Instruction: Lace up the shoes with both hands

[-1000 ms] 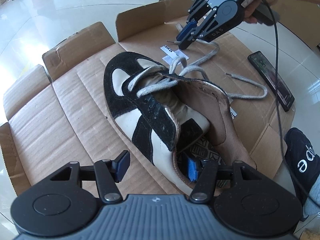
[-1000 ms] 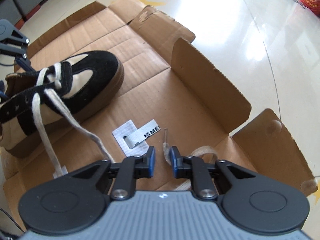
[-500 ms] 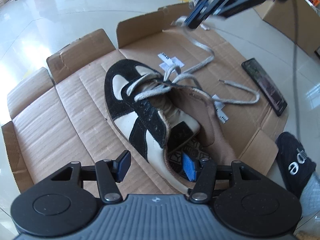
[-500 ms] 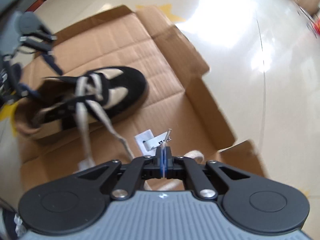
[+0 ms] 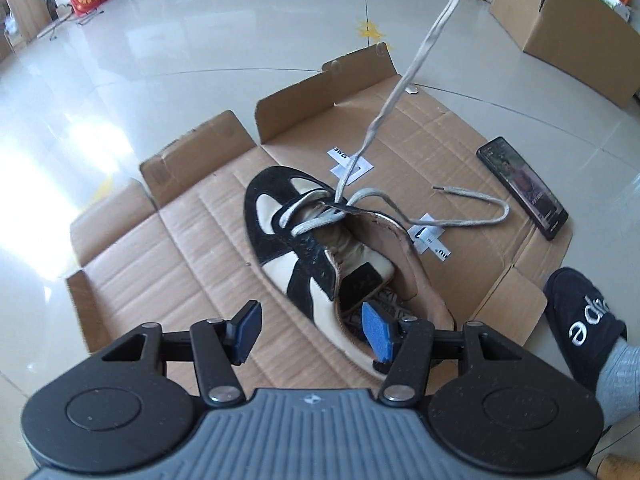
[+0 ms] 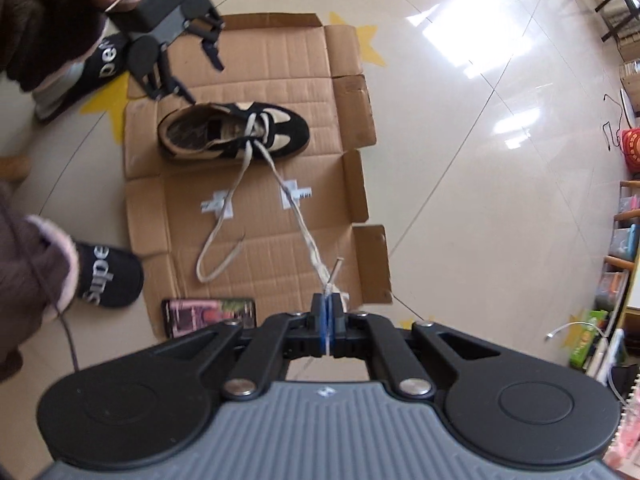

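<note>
A black and cream shoe point(image 5: 316, 248) point(image 6: 236, 130) lies on flattened cardboard point(image 5: 180, 240) point(image 6: 272, 60). My right gripper point(image 6: 326, 316) is shut on one end of the grey lace point(image 6: 298, 216), high above the floor, with the lace tip poking out past the pads. That lace point(image 5: 404, 80) runs taut from the front eyelets up out of the left wrist view. The other lace end point(image 5: 480, 220) point(image 6: 218, 232) lies slack on the cardboard. My left gripper point(image 5: 312, 330) point(image 6: 198, 74) hangs open over the heel, touching nothing.
A phone point(image 5: 524, 186) point(image 6: 208, 314) lies on the cardboard's edge. White paper labels point(image 5: 352, 164) point(image 6: 296, 194) are stuck to the cardboard. The person's black slippers point(image 5: 584, 324) point(image 6: 106, 276) stand beside it. A cardboard box point(image 5: 560, 24) sits further off on the tiled floor.
The right gripper shut on the lace end and rose high, drawing that lace taut. The left gripper lifted a little away from the shoe's heel.
</note>
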